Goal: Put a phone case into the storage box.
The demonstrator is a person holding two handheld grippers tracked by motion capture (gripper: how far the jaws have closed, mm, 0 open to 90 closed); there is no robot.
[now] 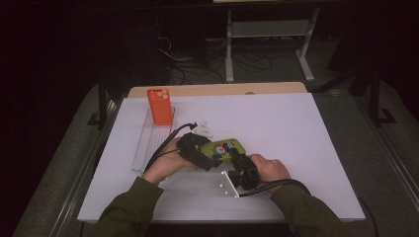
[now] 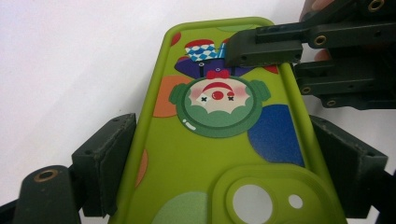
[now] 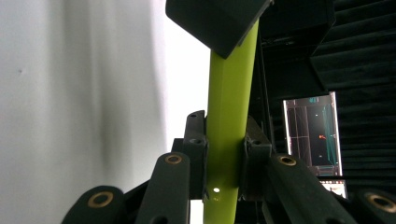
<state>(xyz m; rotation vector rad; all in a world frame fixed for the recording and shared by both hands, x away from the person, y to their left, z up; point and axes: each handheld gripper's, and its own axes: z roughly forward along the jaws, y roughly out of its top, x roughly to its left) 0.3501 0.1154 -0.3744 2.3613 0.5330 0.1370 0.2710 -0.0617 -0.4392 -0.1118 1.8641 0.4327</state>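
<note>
A lime-green phone case (image 1: 225, 147) printed with a clown face is held just above the white table top, between both hands. My left gripper (image 1: 212, 154) grips it across its width near the camera cut-out, one pad on each long edge (image 2: 224, 140). The case (image 2: 210, 154) faces the left gripper view with its printed back. My right gripper (image 1: 236, 157) holds the opposite end, its jaws pinching the front and back faces (image 3: 225, 140). In the right gripper view the case (image 3: 231, 102) shows edge-on. The right gripper (image 2: 280, 65) reaches in from the upper right of the left gripper view.
An orange phone case (image 1: 159, 105) stands upright at the far end of a clear plastic tray (image 1: 146, 148), left of my hands. A small white piece (image 1: 203, 129) lies just beyond the left gripper. The white sheet (image 1: 296, 148) spreads wide to the right.
</note>
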